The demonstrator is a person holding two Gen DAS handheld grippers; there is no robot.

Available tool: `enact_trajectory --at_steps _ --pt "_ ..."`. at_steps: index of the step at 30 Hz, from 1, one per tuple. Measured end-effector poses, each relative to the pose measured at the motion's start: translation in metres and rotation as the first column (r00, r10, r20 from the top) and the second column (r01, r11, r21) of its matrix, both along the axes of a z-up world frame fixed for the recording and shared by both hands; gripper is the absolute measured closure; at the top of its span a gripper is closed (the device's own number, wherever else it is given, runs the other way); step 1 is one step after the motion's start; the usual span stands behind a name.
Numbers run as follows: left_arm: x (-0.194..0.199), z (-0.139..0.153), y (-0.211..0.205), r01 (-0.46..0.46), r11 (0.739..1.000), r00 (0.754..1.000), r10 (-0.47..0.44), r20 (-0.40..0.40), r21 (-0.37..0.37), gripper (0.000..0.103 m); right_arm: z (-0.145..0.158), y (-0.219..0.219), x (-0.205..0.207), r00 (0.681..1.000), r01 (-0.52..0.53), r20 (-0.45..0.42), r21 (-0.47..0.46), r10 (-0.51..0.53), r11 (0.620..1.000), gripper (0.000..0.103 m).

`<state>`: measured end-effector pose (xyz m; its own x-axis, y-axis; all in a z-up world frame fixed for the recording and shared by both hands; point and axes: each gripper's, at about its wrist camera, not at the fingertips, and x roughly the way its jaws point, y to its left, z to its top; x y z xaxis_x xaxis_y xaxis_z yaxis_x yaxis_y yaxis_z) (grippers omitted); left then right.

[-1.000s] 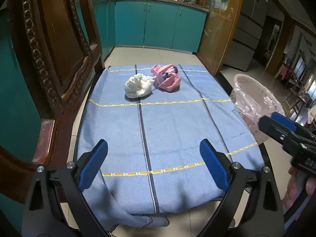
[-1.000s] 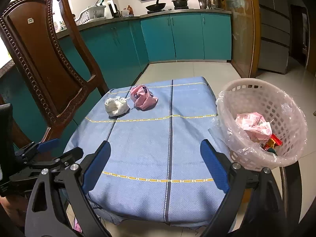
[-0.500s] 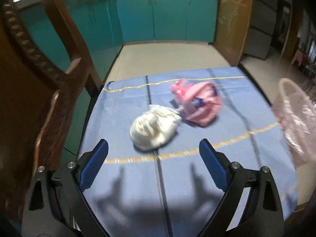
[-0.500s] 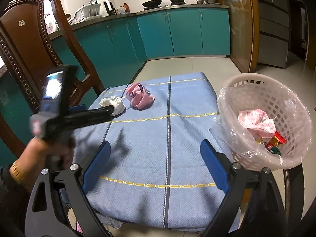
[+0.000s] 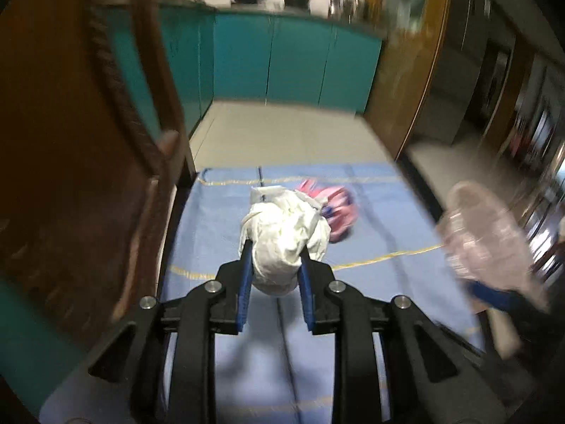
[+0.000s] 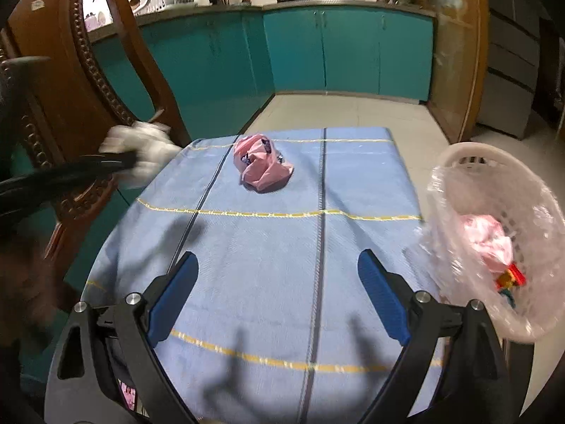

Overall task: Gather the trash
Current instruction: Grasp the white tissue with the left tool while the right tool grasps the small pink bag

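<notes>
The left gripper is now clamping the white wad, which half a second ago was lying on the blue cloth, and is carrying it above the cloth, so one piece is heading for the basket. The right gripper is hanging wide open and empty. The pink bag is waiting left of the basket. Motion blur is smearing the wad and the basket's contents.

The left gripper was raised, its blue fingers clamped on a crumpled white paper wad. The right gripper hovered with fingers spread wide.
</notes>
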<state>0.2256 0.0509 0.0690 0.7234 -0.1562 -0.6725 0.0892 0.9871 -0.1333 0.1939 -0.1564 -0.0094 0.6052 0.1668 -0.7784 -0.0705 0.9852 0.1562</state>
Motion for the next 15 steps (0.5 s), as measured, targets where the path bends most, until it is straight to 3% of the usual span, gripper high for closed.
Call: enact_trajectory --at_steps 3,5,11,12,14,15 --pt "-0.042 0.007 0.005 -0.034 0.998 0.998 0.036 0.048 -0.043 0.079 -0.005 0.009 0.032 1.0 -0.005 -0.017 0.041 0.006 0.999 0.013" --pt "-0.059 0.004 0.005 -0.058 0.997 0.996 0.06 0.059 -0.045 0.079 -0.008 0.022 0.058 0.999 -0.031 -0.011 0.017 0.031 0.999 0.013" --pt "-0.057 -0.009 0.002 -0.035 0.996 0.999 0.037 0.024 -0.083 0.078 -0.04 0.06 0.152 0.996 -0.044 -0.077 -0.104 0.036 0.994 0.015" --pt "-0.054 -0.011 0.005 -0.038 0.994 0.999 0.039 0.008 -0.103 0.078 -0.047 0.065 0.161 0.995 -0.049 -0.095 -0.109 0.038 0.993 0.019" --pt "-0.049 -0.01 0.007 -0.049 0.991 0.999 0.049 -0.004 -0.122 0.078 -0.066 0.072 0.175 0.984 -0.071 -0.171 -0.113 0.051 0.991 0.043" --pt "-0.047 -0.009 0.008 -0.054 0.991 0.999 0.054 -0.001 -0.12 0.078 -0.074 0.075 0.179 0.975 -0.083 -0.213 -0.127 0.055 0.988 0.066"
